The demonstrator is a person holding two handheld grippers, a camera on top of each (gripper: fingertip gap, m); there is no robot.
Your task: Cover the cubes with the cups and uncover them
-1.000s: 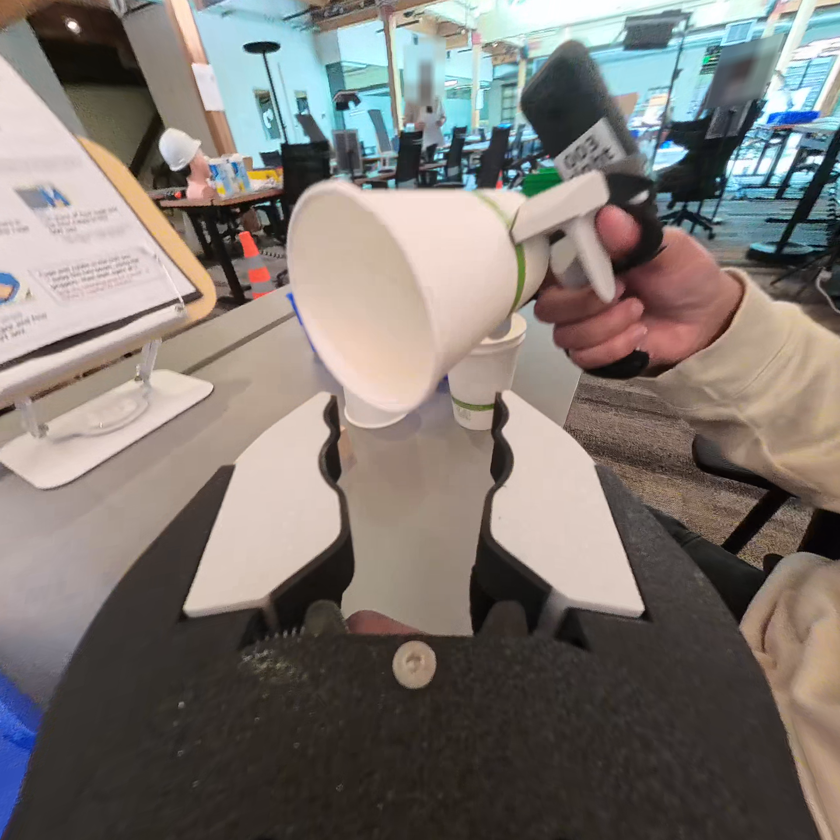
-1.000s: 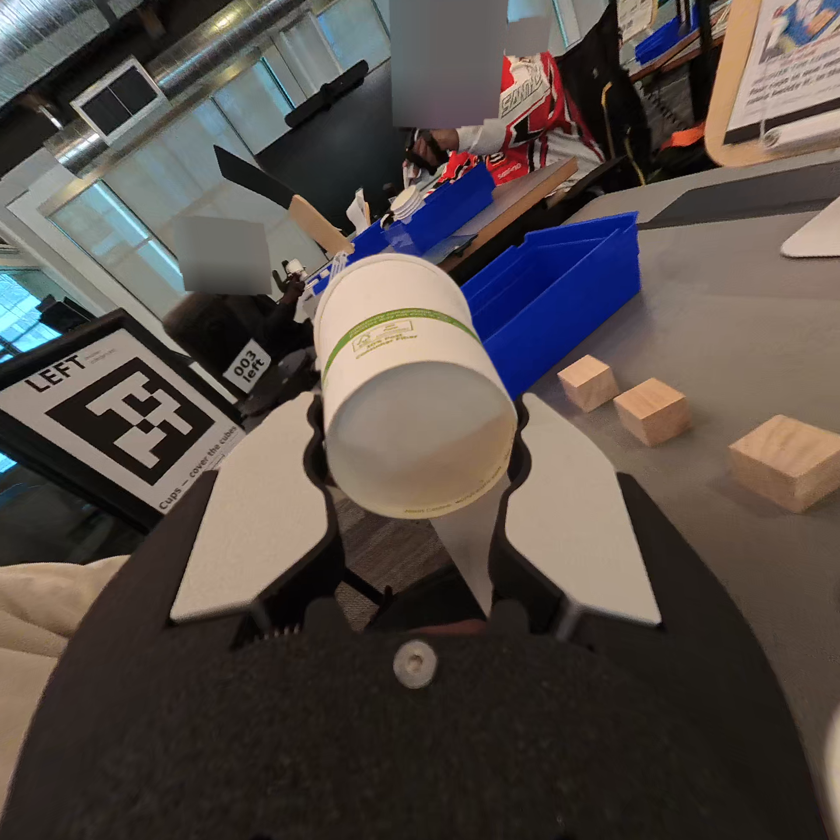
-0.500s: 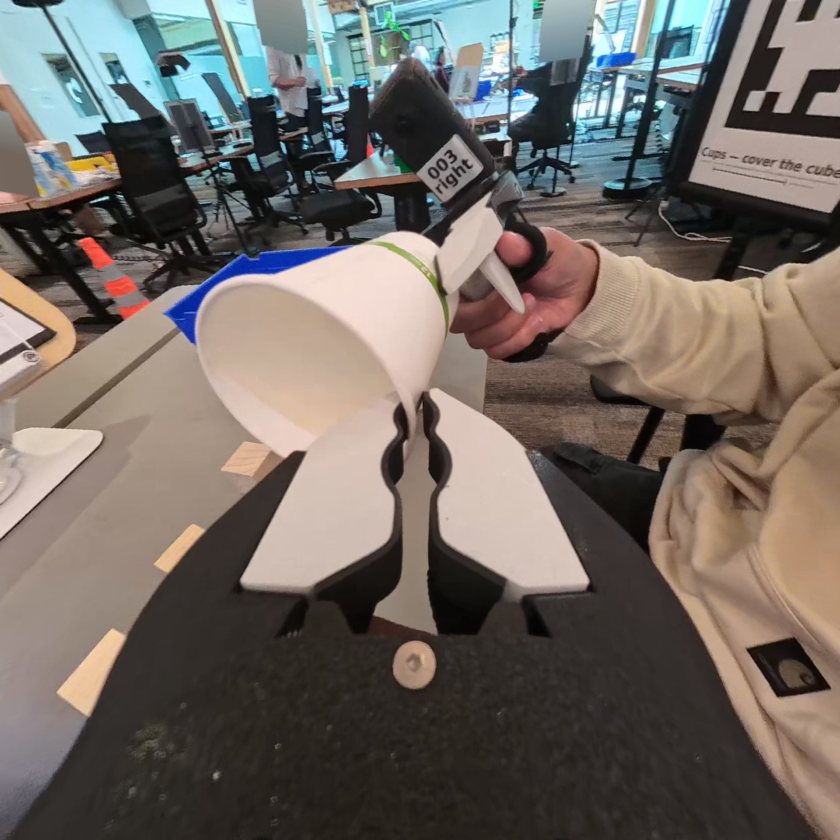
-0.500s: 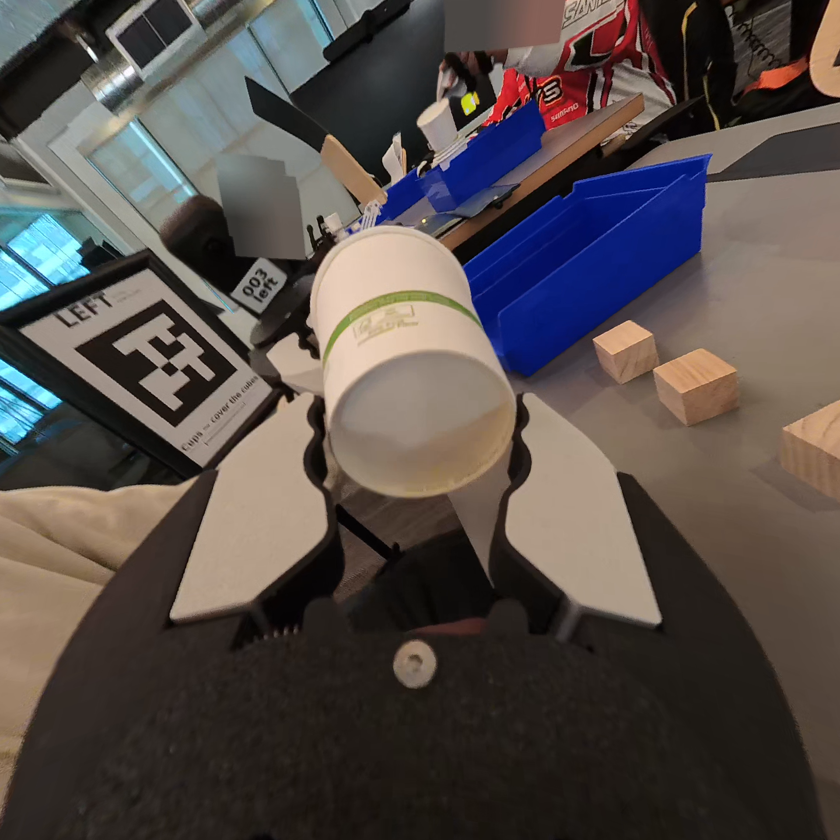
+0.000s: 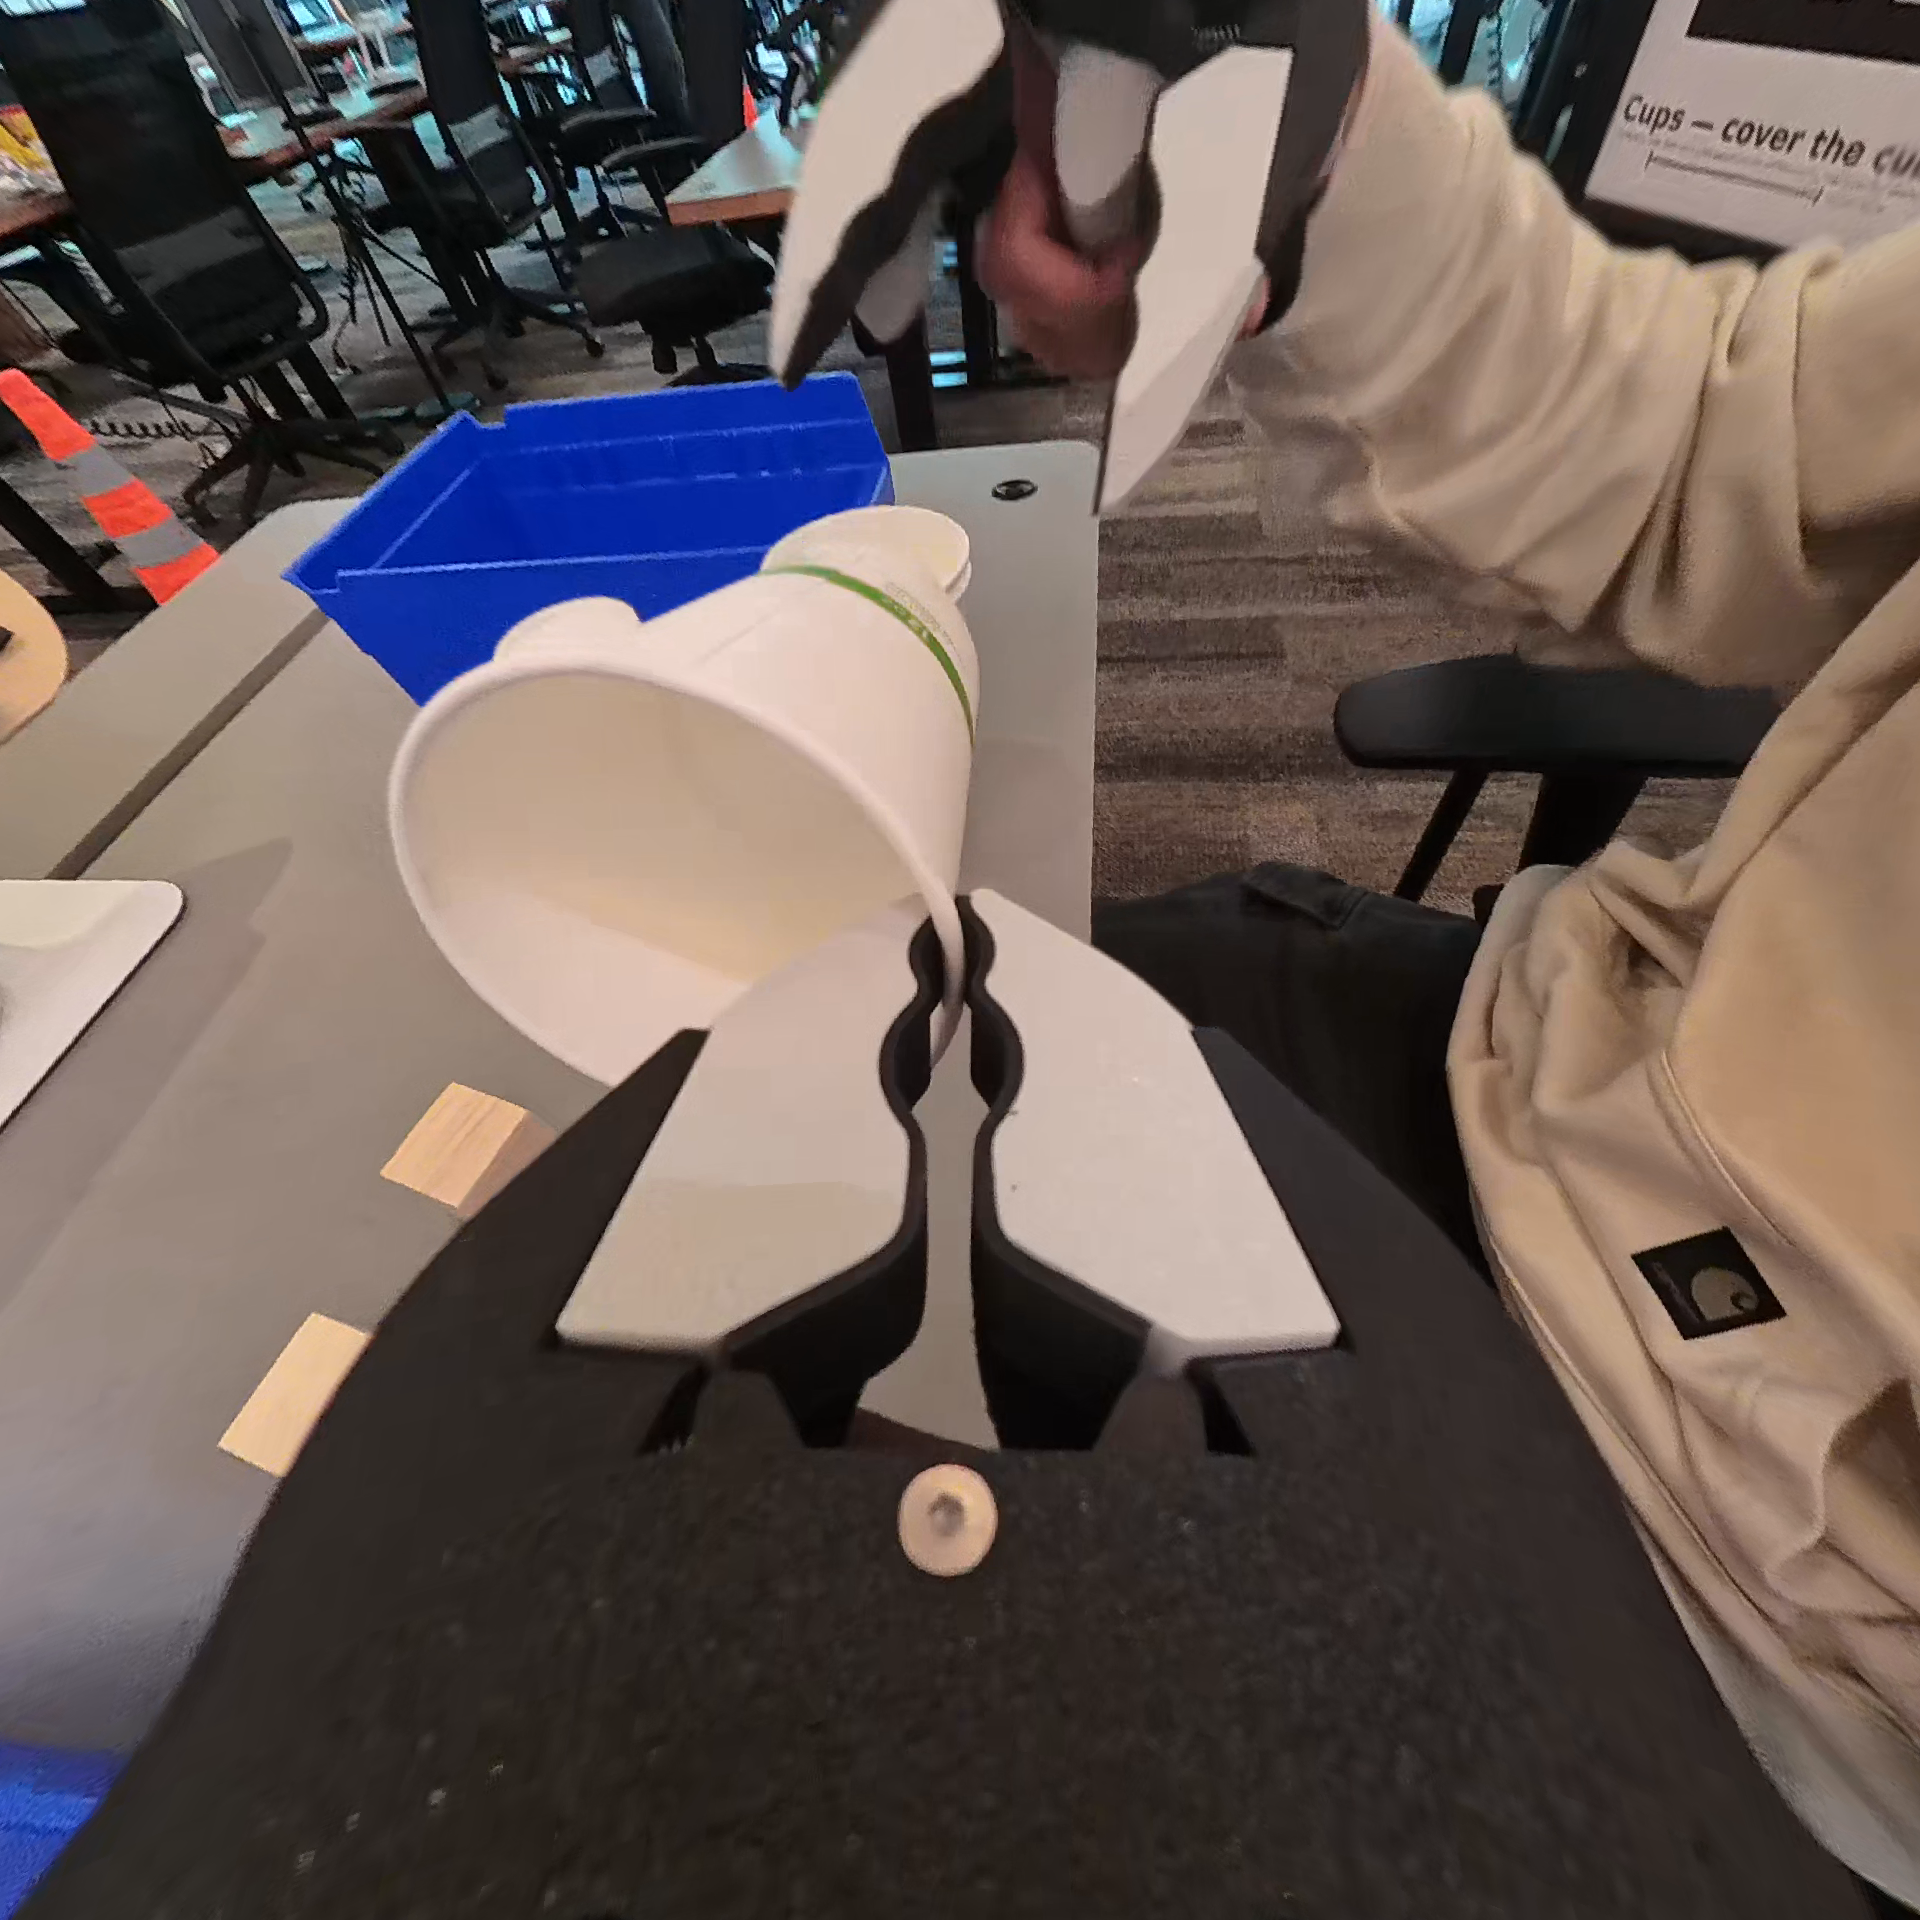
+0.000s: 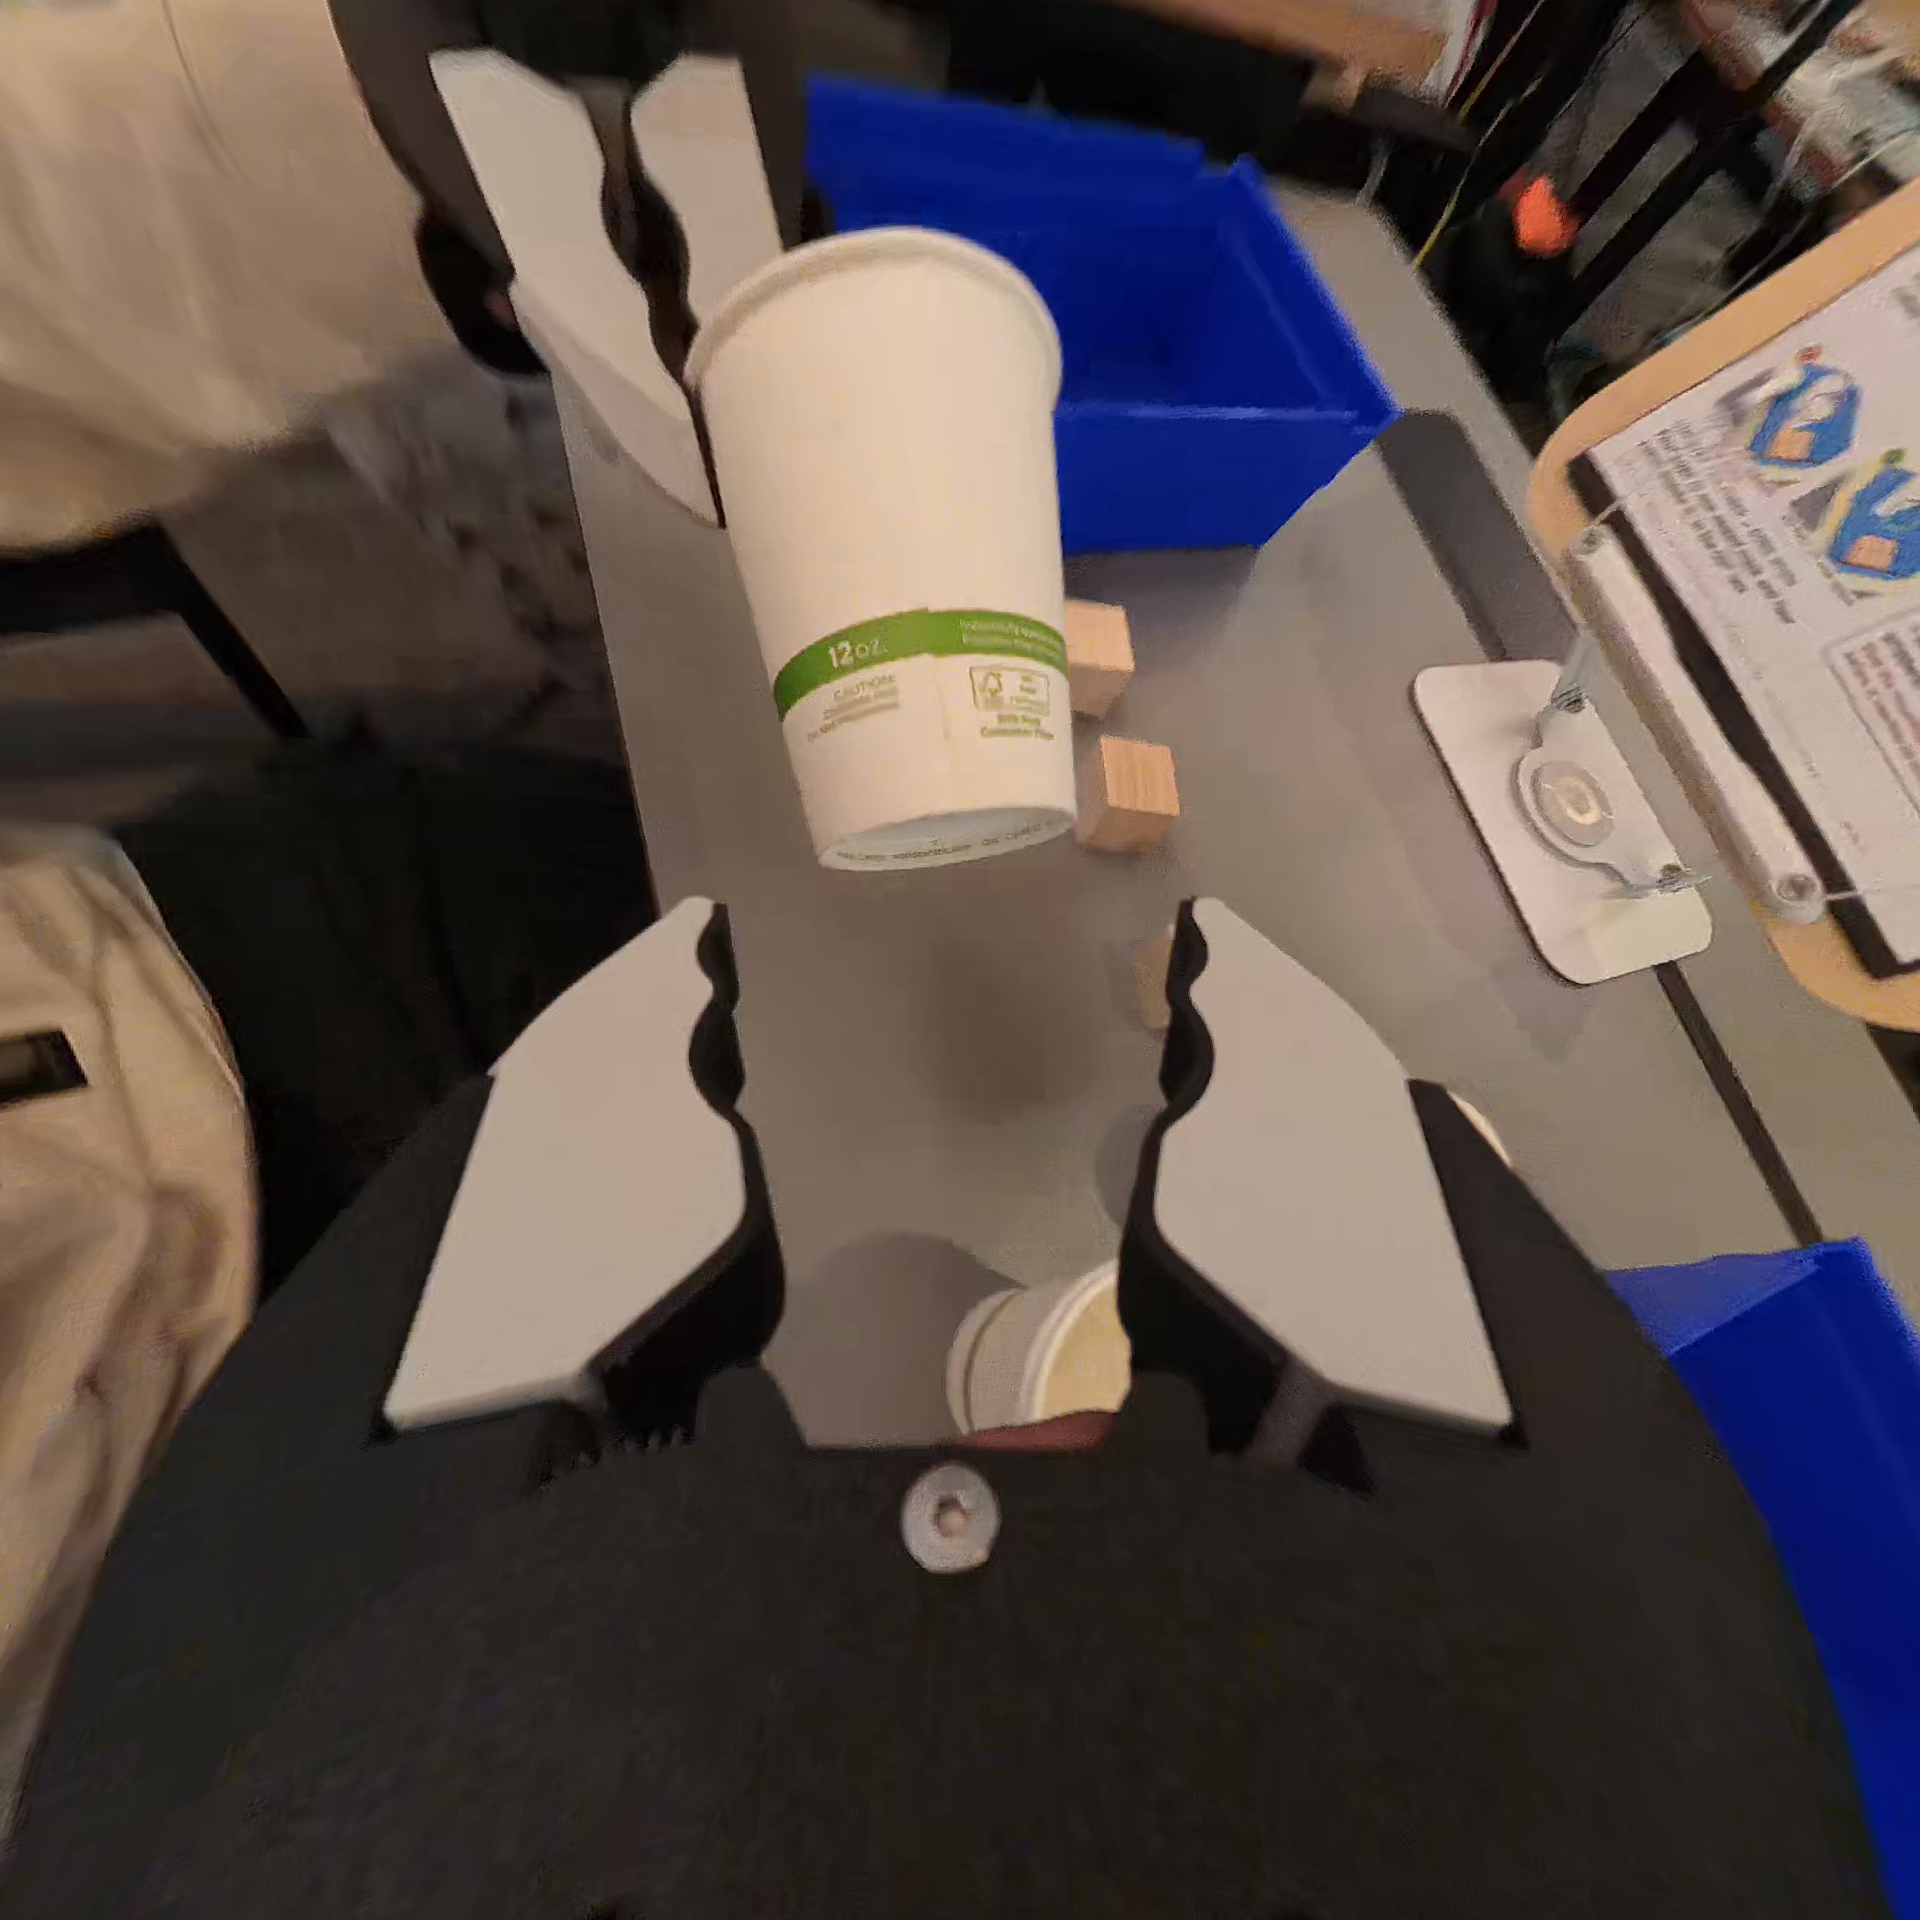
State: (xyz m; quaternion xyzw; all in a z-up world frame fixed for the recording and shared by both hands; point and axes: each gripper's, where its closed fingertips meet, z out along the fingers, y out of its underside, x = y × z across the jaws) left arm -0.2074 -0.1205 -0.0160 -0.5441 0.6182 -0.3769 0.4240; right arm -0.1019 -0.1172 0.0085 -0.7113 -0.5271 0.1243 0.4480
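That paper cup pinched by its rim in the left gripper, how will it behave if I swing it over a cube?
The paper cup looks thin-walled and empty, so probably very light. The left gripper pinches only its rim, so it may pivot or flex there. Squeezing harder would likely crease the rim. Set down mouth-first on the table, it should stand without rolling.

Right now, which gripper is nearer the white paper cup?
Left. The left gripper is shut on the white paper cup at its rim; the right gripper hangs open, apart from its base.
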